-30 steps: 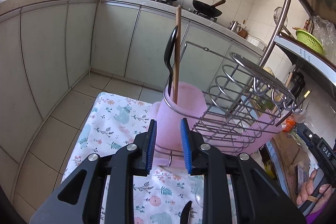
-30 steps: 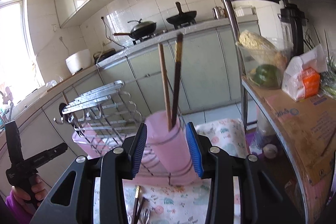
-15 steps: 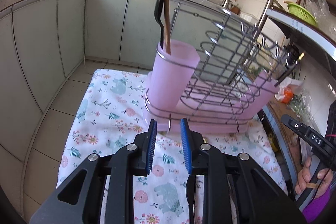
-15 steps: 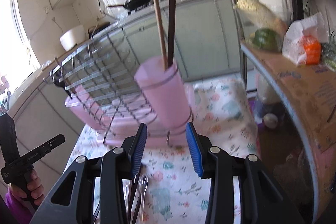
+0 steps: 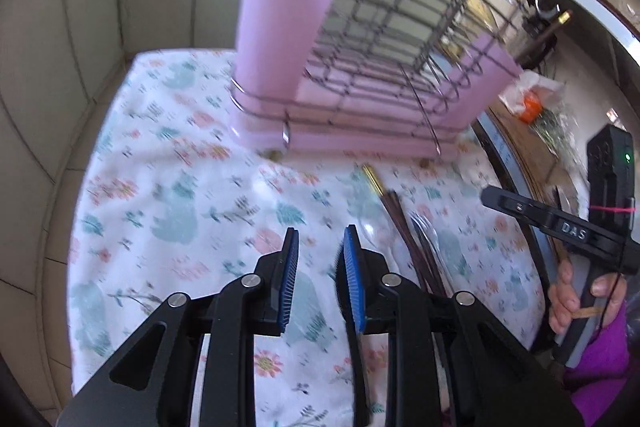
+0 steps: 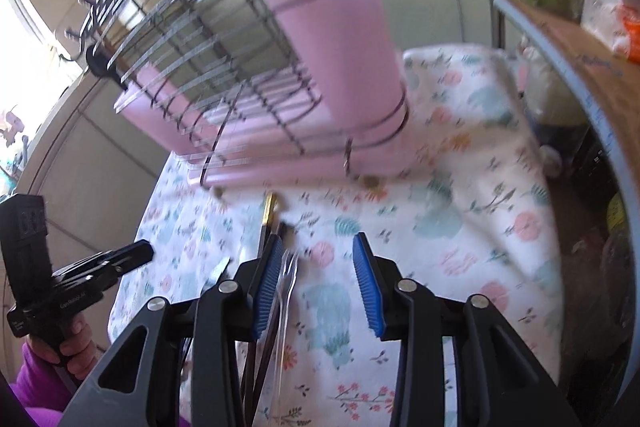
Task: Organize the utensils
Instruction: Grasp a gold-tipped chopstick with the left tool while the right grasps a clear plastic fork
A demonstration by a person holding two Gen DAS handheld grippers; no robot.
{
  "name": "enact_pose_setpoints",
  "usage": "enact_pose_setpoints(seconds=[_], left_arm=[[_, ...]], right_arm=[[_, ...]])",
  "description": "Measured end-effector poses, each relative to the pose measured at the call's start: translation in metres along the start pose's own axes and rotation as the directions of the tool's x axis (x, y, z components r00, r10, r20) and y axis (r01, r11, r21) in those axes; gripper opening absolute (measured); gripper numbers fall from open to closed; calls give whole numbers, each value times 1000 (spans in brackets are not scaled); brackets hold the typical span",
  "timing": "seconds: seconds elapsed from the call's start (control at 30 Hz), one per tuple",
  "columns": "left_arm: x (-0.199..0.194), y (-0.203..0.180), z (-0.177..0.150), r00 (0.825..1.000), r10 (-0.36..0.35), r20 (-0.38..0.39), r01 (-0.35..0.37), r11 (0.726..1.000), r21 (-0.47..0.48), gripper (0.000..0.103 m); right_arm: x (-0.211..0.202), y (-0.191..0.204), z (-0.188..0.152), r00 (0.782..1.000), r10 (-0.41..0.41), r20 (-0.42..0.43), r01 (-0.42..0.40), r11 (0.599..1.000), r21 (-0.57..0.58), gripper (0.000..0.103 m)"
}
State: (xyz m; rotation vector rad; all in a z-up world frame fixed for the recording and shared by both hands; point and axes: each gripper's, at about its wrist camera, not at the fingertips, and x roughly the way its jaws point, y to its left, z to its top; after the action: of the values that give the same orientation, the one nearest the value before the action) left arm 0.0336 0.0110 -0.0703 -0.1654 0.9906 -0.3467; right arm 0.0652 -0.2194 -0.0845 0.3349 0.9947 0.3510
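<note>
Your left gripper (image 5: 317, 259) points down at the white floral tablecloth (image 5: 192, 195) with its blue-padded jaws narrowly parted and nothing between them; the loose utensils lie just right of its right jaw: a bundle of dark brown chopsticks with one brass-tipped end (image 5: 404, 227) and a silver metal fork (image 5: 426, 227) beside them. Your right gripper (image 6: 316, 287) has its jaws set wider and closing; the fork (image 6: 289, 275) lies under the gap, close against the left pad, not pinched, while the chopsticks (image 6: 269, 217) run just outside that left jaw. Beyond both, on the cloth, stands the chrome wire dish rack with pink plastic tray (image 5: 380, 99); its pink plastic utensil cup (image 6: 340, 39) holds upright sticks.
</note>
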Motion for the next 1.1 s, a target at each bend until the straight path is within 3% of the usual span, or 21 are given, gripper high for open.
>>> enact_pose_setpoints(seconds=[0.13, 0.33, 0.77, 1.0, 1.1], left_arm=[[14, -14, 0, 996, -45, -77, 47, 999, 23, 23], [51, -22, 26, 975, -151, -164, 135, 985, -107, 23], [113, -40, 57, 961, -90, -262, 48, 986, -160, 23], [114, -44, 58, 951, -123, -285, 76, 982, -170, 22], [118, -48, 56, 953, -97, -288, 55, 987, -151, 12]], right_arm=[[11, -2, -7, 995, 72, -70, -71, 997, 18, 31], [22, -1, -16, 979, 146, -139, -143, 989, 35, 28], [32, -8, -22, 972, 158, -173, -155, 987, 32, 27], [33, -9, -21, 972, 158, -174, -154, 987, 36, 27], [33, -8, -22, 972, 159, -175, -155, 987, 37, 26]])
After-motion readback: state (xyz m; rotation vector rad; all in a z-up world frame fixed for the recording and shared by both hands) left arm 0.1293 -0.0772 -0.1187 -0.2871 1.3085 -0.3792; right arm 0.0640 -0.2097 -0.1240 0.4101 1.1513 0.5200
